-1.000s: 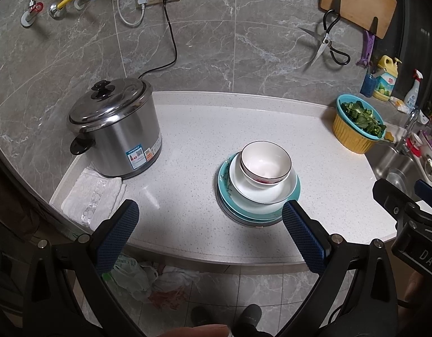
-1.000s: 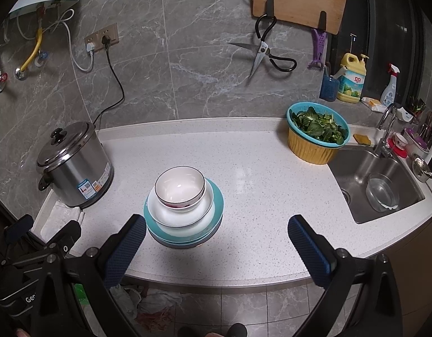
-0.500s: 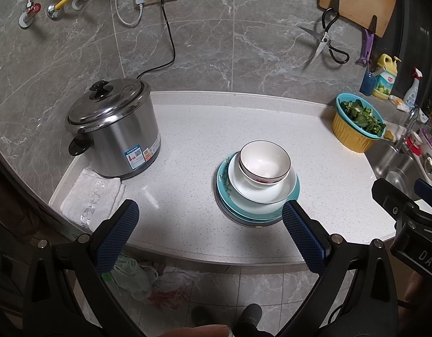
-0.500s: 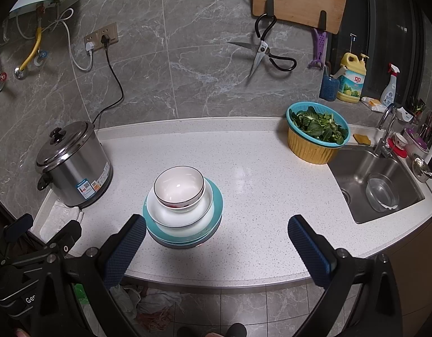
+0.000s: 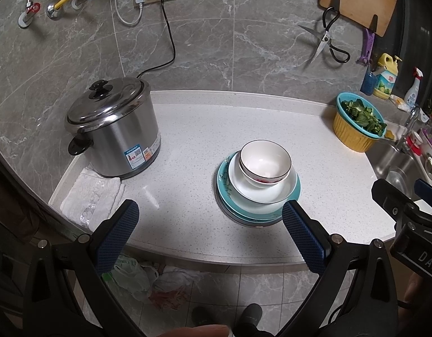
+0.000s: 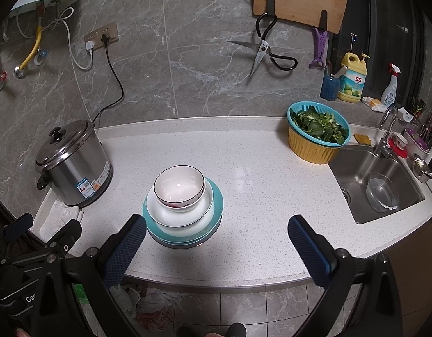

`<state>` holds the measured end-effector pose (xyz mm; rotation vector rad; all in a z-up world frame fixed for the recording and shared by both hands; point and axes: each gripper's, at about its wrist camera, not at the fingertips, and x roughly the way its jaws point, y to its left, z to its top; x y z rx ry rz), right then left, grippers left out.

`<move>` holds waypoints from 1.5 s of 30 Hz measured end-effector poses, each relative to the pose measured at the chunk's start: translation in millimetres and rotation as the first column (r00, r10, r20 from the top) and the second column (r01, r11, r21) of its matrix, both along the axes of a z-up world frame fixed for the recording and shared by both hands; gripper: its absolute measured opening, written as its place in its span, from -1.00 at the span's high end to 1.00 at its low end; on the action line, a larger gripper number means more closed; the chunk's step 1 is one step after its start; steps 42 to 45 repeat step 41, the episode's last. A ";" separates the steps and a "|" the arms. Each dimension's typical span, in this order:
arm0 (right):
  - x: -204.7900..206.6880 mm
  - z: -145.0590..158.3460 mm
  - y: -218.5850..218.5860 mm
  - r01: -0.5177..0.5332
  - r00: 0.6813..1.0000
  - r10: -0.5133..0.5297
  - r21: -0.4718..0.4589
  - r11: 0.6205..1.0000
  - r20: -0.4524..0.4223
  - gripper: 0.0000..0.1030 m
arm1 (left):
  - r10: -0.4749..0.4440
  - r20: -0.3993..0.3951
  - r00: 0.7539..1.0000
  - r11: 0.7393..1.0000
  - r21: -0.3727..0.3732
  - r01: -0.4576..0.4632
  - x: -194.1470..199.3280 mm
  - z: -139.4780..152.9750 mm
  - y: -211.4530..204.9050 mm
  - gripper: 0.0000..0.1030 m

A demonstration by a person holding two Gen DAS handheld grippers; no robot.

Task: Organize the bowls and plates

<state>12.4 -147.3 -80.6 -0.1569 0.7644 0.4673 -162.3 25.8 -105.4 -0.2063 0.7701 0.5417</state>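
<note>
Where cooker (image 5: 114, 129) flanks stack (image 5: 258, 185), bare counter (image 5: 187, 168).

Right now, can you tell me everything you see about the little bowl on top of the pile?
The little bowl is white and glossy, like ceramic, with a thin dark line around its rim and a red pattern low on its outside. It looks empty and sits upright in a wider white bowl, which rests on a teal plate. The stack stands on the speckled counter. Nothing else touches the bowl; both hand-held grippers are open and clear of it.
</note>
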 end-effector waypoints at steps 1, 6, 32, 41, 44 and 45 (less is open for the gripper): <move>0.1 0.0 0.0 0.000 1.000 0.000 0.000 1.000 0.000 -1.00 | -0.001 0.000 1.000 1.000 0.001 0.001 0.5 -0.3 0.7 -1.00; 0.5 -0.1 -0.1 -0.001 1.000 0.001 0.000 1.000 -0.001 -1.00 | 0.001 -0.002 1.000 1.000 -0.002 -0.001 1.2 -0.8 1.2 -1.00; 3.9 0.0 -0.8 -0.006 1.000 0.006 -0.004 1.000 -0.003 -1.00 | -0.008 -0.004 1.000 1.000 0.001 0.008 6.7 -1.5 5.0 -1.00; 6.5 -2.0 -2.1 -0.011 1.000 0.011 -0.006 1.000 -0.007 -1.00 | -0.011 0.001 1.000 1.000 0.001 0.011 11.7 -1.2 9.2 -1.00; 6.5 -2.0 -2.1 -0.011 1.000 0.011 -0.006 1.000 -0.007 -1.00 | -0.011 0.001 1.000 1.000 0.001 0.011 11.7 -1.2 9.2 -1.00; 6.5 -2.0 -2.1 -0.011 1.000 0.011 -0.006 1.000 -0.007 -1.00 | -0.011 0.001 1.000 1.000 0.001 0.011 11.7 -1.2 9.2 -1.00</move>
